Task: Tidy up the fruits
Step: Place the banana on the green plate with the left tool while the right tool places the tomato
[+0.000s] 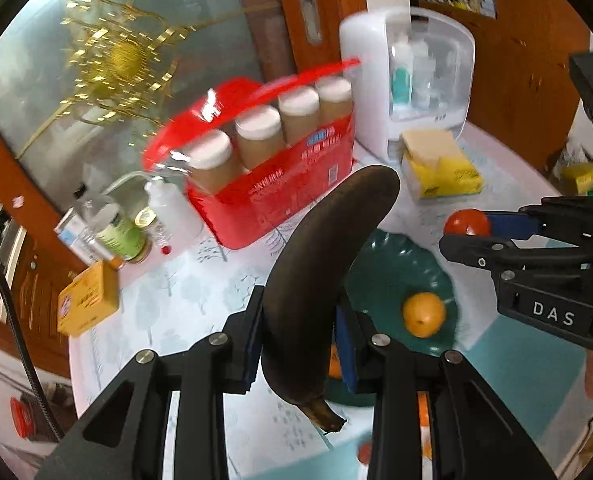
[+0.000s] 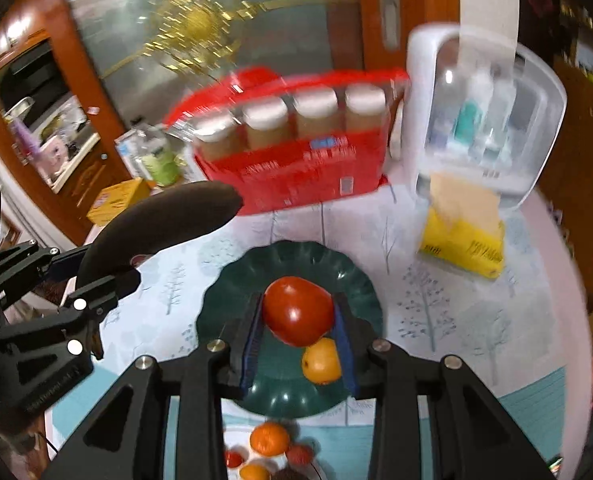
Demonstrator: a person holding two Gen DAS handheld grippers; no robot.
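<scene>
This is a lived-in home, most likely a dining corner beside a kitchen. A table [image 2: 448, 296] under a pale cloth printed with trees carries ordinary household clutter: a red carry-pack of capped drink bottles [image 1: 280, 152], a yellow tissue box [image 1: 440, 168], a white countertop cabinet [image 1: 416, 76] holding bottles behind a clear door, small jars [image 1: 124, 236] and a yellow carton [image 1: 88, 304]. Behind it stand a warm brown wooden door [image 2: 388, 12] with a metal handle plate and a frosted glass panel [image 1: 108, 60] with gold ornament. At the left edge of the right wrist view, wooden cabinets [image 2: 36, 92] frame a counter crowded with kitchenware.
</scene>
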